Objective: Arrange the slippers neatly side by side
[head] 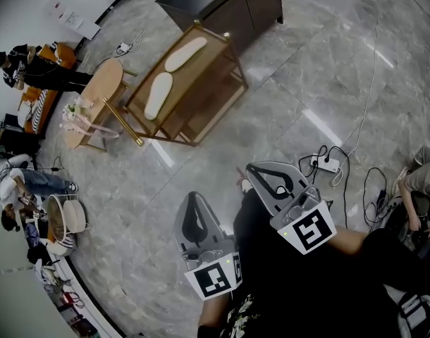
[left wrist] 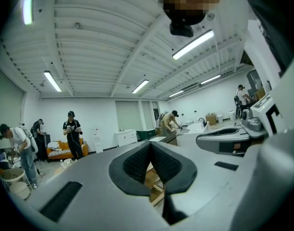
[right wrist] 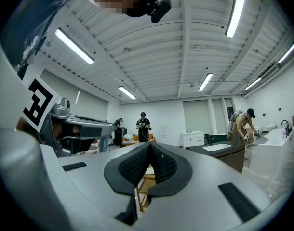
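Two pale slippers lie end to end on the top of a wooden rack (head: 222,90): one slipper (head: 186,53) farther off, the other slipper (head: 158,95) nearer. My left gripper (head: 194,201) is held low near my body, jaws shut and empty, well short of the rack. My right gripper (head: 266,172) sits beside it to the right, also shut on nothing. In the left gripper view the gripper (left wrist: 151,146) points level across the room, with a bit of the wooden rack (left wrist: 152,179) below its tips. In the right gripper view that gripper (right wrist: 150,147) is the same, with the rack (right wrist: 143,182) showing under the pads.
A round wooden side table (head: 99,90) with flowers stands left of the rack, a dark cabinet (head: 229,5) behind it. A power strip and cables (head: 328,164) lie on the marble floor at right. A basket (head: 63,220) and several people are at the left edge.
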Tool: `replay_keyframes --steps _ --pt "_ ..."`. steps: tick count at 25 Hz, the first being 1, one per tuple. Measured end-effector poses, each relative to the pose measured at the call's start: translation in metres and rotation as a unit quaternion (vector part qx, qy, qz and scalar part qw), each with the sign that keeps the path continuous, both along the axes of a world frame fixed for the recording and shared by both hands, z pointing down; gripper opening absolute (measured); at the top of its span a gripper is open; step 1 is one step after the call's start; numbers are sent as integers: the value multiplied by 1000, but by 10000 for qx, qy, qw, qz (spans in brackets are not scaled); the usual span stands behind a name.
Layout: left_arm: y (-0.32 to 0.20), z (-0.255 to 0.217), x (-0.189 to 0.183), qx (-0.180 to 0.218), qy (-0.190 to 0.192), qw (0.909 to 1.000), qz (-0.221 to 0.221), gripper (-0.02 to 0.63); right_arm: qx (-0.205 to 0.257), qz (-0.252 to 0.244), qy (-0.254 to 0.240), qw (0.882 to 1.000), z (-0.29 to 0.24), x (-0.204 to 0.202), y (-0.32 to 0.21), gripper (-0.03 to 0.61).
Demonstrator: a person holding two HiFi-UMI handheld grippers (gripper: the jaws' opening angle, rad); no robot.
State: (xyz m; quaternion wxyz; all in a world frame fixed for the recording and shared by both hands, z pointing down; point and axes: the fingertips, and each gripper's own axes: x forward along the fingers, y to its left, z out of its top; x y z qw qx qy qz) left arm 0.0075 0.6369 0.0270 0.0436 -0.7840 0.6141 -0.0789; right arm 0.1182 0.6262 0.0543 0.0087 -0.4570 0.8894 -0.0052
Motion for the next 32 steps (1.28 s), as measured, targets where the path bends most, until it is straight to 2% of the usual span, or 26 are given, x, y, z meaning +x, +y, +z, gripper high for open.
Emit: replay_keyframes --steps 8,15,22,32 --pt "-7 4 -7 23 53 10000 -60 3 77 -97 45 9999 1 -9 -4 -2" --pt "-27 1 5 31 121 9999 36 3 -71 41 76 9999 2 5 -21 -2" --pt "-47 5 -18 -148 43 9995 -275 3 -166 -198 73 9996 8 -9 -42 -2" --pt "-96 20 -4 -291 114 9994 140 3 -338 87 144 9993 16 -2 -85 -2"
